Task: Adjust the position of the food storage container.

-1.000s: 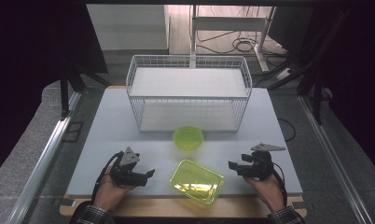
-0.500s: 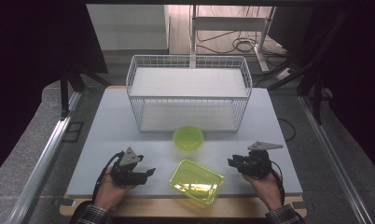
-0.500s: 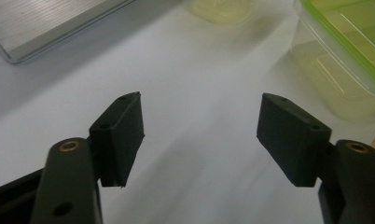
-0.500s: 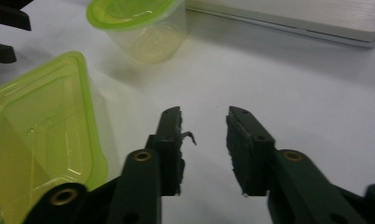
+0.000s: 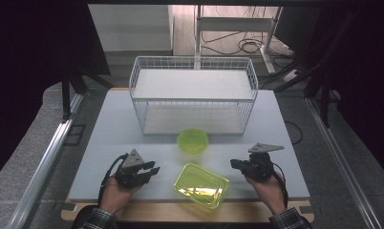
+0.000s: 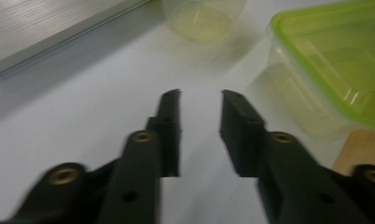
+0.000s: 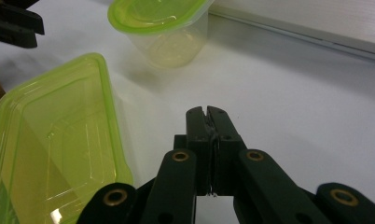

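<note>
So your left gripper (image 5: pixel 152 170): jaws narrowing, nothing between | right gripper (image 5: pixel 236 164): pinched together, empty | rectangular container (image 5: pixel 201 185) by tabletop's near edge | round cup (image 5: pixel 193 140) behind it

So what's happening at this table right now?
A person holds a gripper in each hand at the near edge of the table. The left gripper has just been closing, its jaws still apart with nothing between them; the right gripper has shut empty. Between them lies a rectangular green-lidded container, a round one behind it, before a wire basket.
</note>
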Demonstrator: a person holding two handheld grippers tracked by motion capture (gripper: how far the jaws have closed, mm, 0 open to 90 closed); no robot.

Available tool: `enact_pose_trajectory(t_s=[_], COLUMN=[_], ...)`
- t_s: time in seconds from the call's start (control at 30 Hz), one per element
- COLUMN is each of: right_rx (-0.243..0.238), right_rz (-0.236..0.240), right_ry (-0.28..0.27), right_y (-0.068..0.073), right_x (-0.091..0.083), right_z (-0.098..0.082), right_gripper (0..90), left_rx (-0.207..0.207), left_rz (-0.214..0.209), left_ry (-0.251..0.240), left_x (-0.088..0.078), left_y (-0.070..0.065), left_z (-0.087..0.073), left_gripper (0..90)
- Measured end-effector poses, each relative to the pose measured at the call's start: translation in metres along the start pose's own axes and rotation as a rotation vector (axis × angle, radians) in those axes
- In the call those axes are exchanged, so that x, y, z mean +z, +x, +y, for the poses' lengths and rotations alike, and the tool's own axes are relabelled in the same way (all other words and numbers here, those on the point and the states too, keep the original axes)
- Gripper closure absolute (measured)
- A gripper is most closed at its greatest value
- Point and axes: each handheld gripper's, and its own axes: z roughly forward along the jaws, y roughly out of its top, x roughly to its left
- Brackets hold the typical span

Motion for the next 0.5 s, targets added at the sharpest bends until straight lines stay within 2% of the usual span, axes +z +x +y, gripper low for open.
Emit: enact_pose_trajectory(t_s=[0.03, 0.07, 0.1, 0.17, 0.2, 0.27, 0.3, 0.37, 0.5], right_rx=[0.001, 0.000, 0.000, -0.003, -0.003, 0.003, 0.008, 0.009, 0.007], right_rz=[-0.003, -0.006, -0.006, -0.010, -0.015, -0.018, -0.020, -0.024, -0.037], right_ry=[0.004, 0.006, 0.006, 0.001, -0.003, -0.006, -0.007, -0.009, -0.008], right_y=[0.000, -0.001, -0.001, -0.001, -0.003, -0.005, -0.005, -0.007, -0.010], right_x=[0.000, 0.000, 0.000, -0.001, -0.002, -0.003, -0.003, -0.004, -0.004], right_z=[0.000, -0.001, -0.001, -0.001, -0.002, -0.003, -0.004, -0.005, -0.009], right_gripper=[87.5, 87.4, 87.4, 87.1, 86.3, 85.2, 84.4, 83.5, 80.2], left_rx=[-0.001, -0.006, -0.006, -0.015, -0.007, -0.006, 0.020, 0.026, 0.064], left_rz=[-0.006, -0.030, -0.030, -0.049, -0.068, -0.073, -0.077, -0.081, -0.103], left_ry=[-0.002, -0.015, -0.015, -0.025, -0.023, -0.024, -0.021, -0.022, -0.019], left_x=[0.001, 0.004, 0.004, 0.007, 0.013, 0.016, 0.024, 0.028, 0.049], left_y=[0.000, 0.000, 0.000, 0.001, 0.001, 0.000, 0.000, -0.001, -0.003], left_z=[0.002, 0.008, 0.008, 0.015, 0.023, 0.027, 0.038, 0.044, 0.069], left_gripper=[79.8, 88.7, 89.9, 90.0, 90.0, 90.0, 90.0, 90.0, 90.0])
